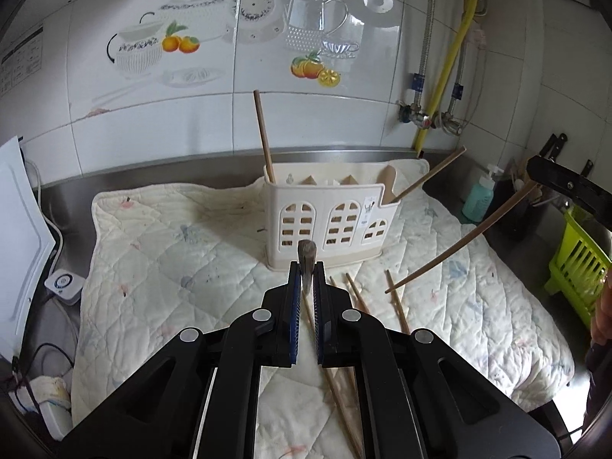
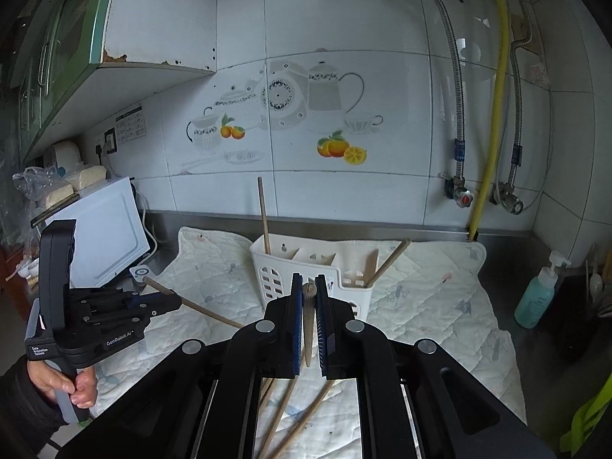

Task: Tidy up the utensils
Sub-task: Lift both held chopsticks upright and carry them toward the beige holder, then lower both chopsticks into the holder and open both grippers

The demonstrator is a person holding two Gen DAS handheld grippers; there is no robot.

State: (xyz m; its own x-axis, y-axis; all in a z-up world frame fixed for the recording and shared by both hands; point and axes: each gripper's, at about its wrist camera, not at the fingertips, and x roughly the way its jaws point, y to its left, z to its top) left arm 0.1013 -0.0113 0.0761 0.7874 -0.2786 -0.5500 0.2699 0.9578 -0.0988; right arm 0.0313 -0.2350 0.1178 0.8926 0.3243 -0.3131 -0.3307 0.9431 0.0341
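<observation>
A cream utensil holder [image 1: 325,222] [image 2: 313,267] stands on a quilted cloth [image 1: 172,248] [image 2: 420,290], with one wooden chopstick [image 1: 264,137] upright in its left slot and another [image 1: 428,179] leaning out of its right slot. My left gripper [image 1: 306,267] [image 2: 172,302] is shut on a chopstick [image 1: 306,252] [image 2: 199,308], raised in front of the holder. Raised on the right, my right gripper [image 2: 309,281] [image 1: 566,185] is shut on another chopstick [image 2: 309,298] [image 1: 459,244]. Several loose chopsticks [image 1: 357,296] [image 2: 283,413] lie on the cloth below.
A white microwave [image 2: 103,229] stands at the left with a small timer [image 1: 63,283] beside it. A blue soap bottle [image 1: 478,195] [image 2: 535,298] and a green basket [image 1: 573,260] sit at the right. Pipes and valves [image 2: 463,195] run down the tiled wall behind.
</observation>
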